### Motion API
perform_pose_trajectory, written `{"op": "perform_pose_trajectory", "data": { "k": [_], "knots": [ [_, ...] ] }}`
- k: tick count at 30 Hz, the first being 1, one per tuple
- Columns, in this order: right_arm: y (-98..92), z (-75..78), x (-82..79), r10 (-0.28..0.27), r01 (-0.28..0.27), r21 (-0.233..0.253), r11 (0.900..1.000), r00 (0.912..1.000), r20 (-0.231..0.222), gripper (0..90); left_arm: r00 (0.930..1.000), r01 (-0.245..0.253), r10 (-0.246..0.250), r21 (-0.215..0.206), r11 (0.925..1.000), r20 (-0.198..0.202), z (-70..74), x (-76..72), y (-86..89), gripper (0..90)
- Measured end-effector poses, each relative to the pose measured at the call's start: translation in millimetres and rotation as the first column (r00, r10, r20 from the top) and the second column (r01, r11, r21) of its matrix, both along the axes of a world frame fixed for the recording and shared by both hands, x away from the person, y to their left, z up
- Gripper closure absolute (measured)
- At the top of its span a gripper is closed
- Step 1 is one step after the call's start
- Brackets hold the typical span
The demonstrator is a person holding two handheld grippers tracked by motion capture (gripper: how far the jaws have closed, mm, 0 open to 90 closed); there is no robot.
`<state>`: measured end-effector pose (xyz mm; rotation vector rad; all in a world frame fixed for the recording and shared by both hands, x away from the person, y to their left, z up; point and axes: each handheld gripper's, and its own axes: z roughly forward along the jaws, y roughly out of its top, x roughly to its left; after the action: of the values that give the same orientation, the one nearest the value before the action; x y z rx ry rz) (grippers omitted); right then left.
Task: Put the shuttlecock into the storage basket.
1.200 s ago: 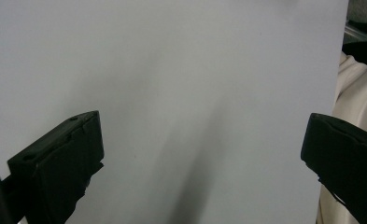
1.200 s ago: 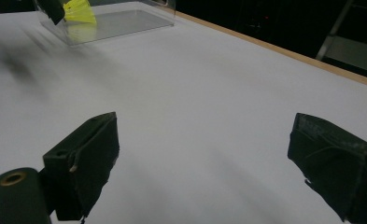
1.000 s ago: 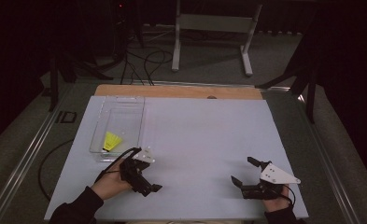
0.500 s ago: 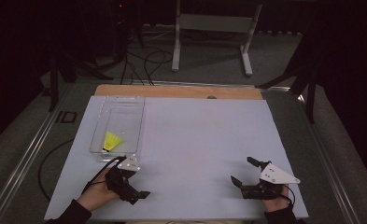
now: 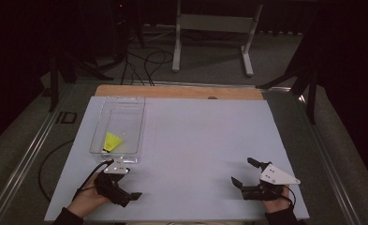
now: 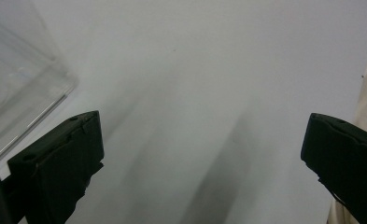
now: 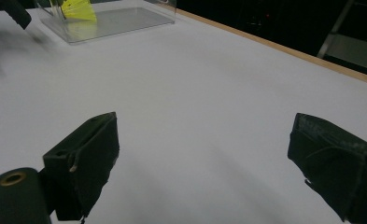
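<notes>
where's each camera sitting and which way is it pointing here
High view: above the person's side, looking forward and down on the white table; both hands show, with left gripper and right gripper.
Left gripper view: rides the left gripper, facing bare tabletop and a corner of the clear tray; its open jaws show.
Right gripper view: rides the right gripper, facing across the table; its open jaws show.
Shared: the yellow shuttlecock in the tray.

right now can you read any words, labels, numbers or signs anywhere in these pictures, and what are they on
"ID" or similar: a dark mark on the grey floor strip left of the table, too small to read for certain.
Clear plastic box: no label that shows.
Yellow shuttlecock inside it: no print that can be read.
Left gripper and right gripper: no legible marking.
</notes>
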<state>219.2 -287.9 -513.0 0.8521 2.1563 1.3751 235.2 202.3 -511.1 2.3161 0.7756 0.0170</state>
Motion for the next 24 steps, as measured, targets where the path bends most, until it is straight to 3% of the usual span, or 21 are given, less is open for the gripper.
{"op": "perform_pose_trajectory", "data": {
  "k": [7,14,24],
  "knots": [
    [-0.4,0.0,0.0,-0.002,0.002,0.001,1.000,1.0000,-0.002,9.0,0.9977,-0.058,0.059,-0.026,0.9980,0.034,-1.4,-7.4,12.8,0.0],
    [-0.8,0.2,-0.1,-0.002,0.002,0.001,1.000,1.0000,-0.001,9.1,0.9928,-0.110,0.112,-0.052,0.9925,0.040,-6.7,-11.4,20.0,0.0],
    [-1.5,0.8,-0.6,-0.002,0.002,0.000,1.000,1.0000,0.001,9.0,0.9856,-0.151,0.155,-0.070,0.9861,0.067,-15.1,-11.1,24.9,0.0]
  ]
}}
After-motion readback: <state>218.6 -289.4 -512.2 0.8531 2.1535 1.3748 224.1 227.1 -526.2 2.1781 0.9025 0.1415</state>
